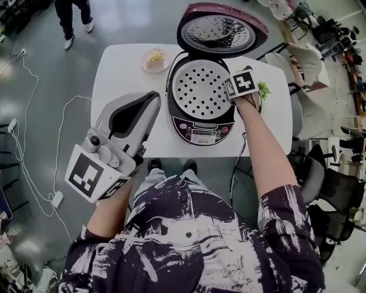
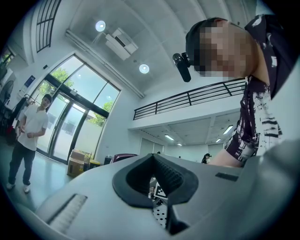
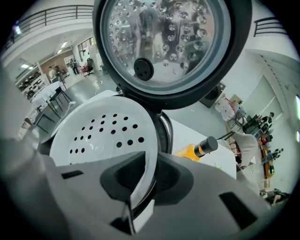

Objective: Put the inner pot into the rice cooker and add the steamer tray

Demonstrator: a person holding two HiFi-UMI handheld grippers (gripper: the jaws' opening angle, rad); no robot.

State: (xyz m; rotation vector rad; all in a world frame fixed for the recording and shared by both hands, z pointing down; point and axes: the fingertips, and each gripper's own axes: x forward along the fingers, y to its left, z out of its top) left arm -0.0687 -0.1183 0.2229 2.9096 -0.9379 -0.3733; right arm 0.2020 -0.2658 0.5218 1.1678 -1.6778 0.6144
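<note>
The rice cooker stands on the white table with its lid swung up at the back. A white perforated steamer tray lies in its mouth and hides the inner pot. My right gripper points steeply down at the tray's right edge. In the right gripper view the tray runs edge-on between the jaws of my right gripper, which are shut on its rim, under the lid. My left gripper is held up off the table's front left, shut, with nothing in it.
A small plate of food sits at the table's back left, a green sprig at the right. A yellow bottle with a dark cap lies beyond the cooker. Chairs crowd the right side. Cables trail on the floor; a person stands far left.
</note>
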